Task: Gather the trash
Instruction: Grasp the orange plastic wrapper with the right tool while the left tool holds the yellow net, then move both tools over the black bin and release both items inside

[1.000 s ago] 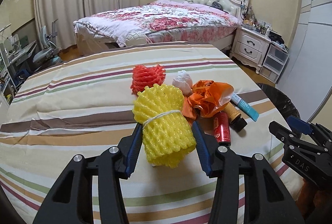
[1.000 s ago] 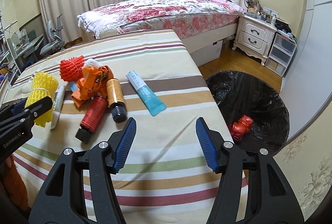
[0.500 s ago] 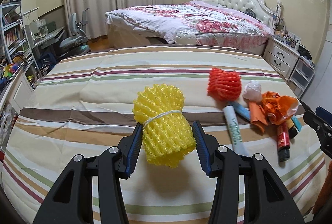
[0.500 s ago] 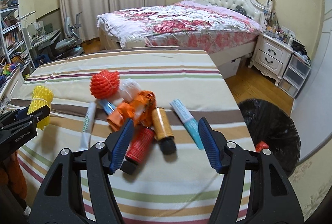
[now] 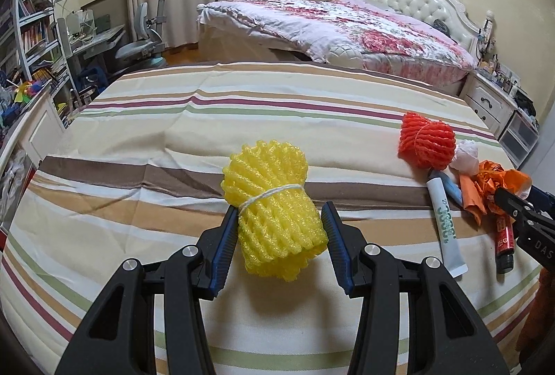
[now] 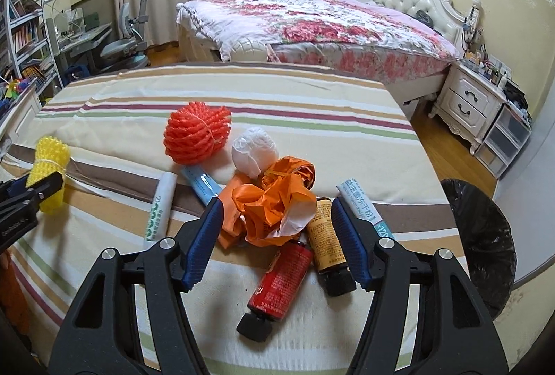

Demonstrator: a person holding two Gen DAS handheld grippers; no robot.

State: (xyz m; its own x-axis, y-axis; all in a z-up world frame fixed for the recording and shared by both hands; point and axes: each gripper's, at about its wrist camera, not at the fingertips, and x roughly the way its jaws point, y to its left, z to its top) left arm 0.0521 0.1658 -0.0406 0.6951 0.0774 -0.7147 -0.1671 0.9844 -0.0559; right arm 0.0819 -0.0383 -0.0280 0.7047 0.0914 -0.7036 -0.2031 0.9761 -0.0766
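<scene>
Black bin (image 6: 478, 236) partly cut off

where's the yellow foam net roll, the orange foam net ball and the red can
yellow foam net roll (image 5: 274, 208), left wrist view, middle of its body
orange foam net ball (image 6: 196, 135), right wrist view, its centre
red can (image 6: 281, 281), right wrist view, its label

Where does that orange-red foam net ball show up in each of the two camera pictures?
Left wrist view: orange-red foam net ball at right of middle, on the striped cover.
Right wrist view: same ball left of centre, behind the crumpled orange bag.
Shared landmark: white wad lying just right of it.
</scene>
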